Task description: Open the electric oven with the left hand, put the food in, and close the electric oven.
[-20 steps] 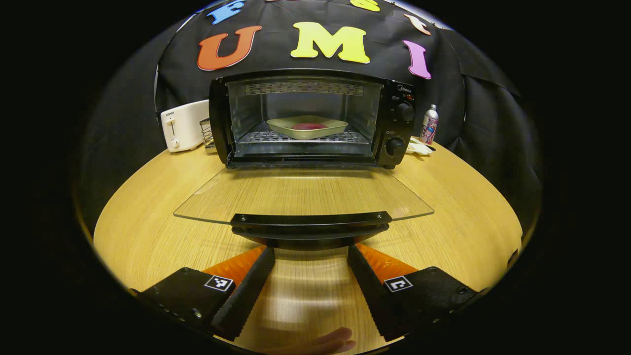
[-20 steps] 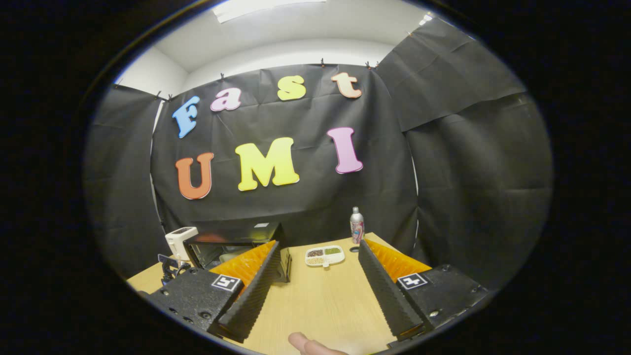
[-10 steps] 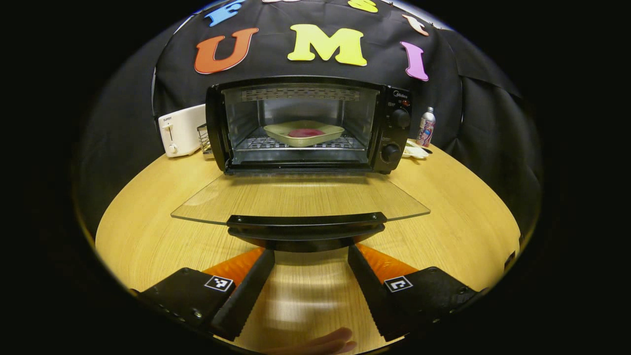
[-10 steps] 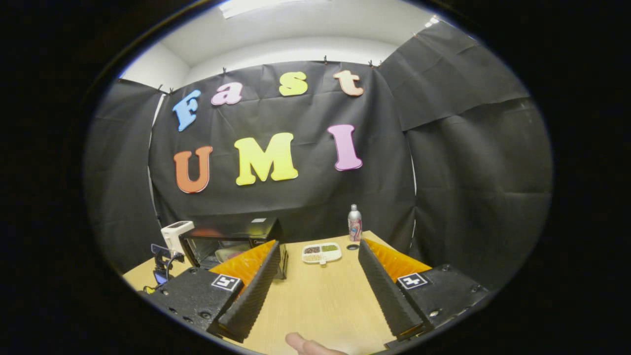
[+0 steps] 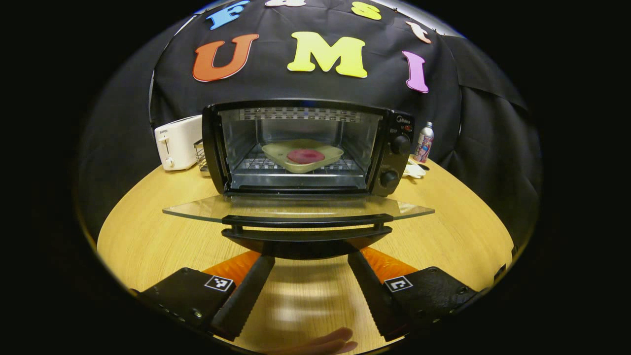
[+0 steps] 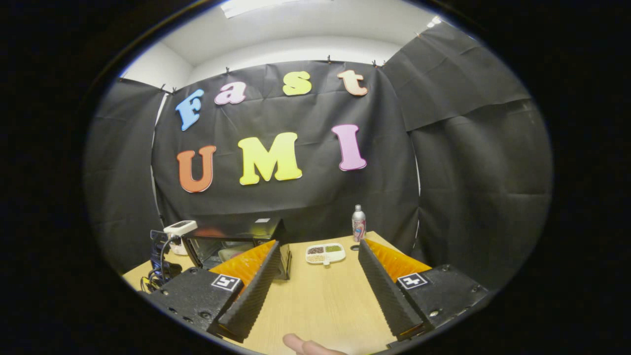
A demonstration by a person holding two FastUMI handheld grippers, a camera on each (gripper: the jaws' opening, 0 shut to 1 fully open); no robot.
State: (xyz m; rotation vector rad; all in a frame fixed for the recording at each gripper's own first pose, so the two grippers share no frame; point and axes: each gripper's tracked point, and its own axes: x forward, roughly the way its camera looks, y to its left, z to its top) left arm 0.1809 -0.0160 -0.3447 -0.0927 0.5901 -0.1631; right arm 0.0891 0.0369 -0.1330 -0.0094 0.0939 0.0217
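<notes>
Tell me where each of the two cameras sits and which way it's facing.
Left gripper view: rides the left gripper, low over the table, facing the open oven, its door handle just ahead; a fingertip shows below.
Right gripper view: rides the right gripper, tilted up at the booth wall; a fingertip shows.
Shared: oven, toaster, bottle, table.

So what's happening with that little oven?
Someone is baking with a gripper in each hand. The oven sits on the table with its glass door folded down, and a dish of food is already on the rack inside. The left gripper waits just under the door handle, jaws open, likely about to lift it shut. The right gripper hangs open off to the side.
</notes>
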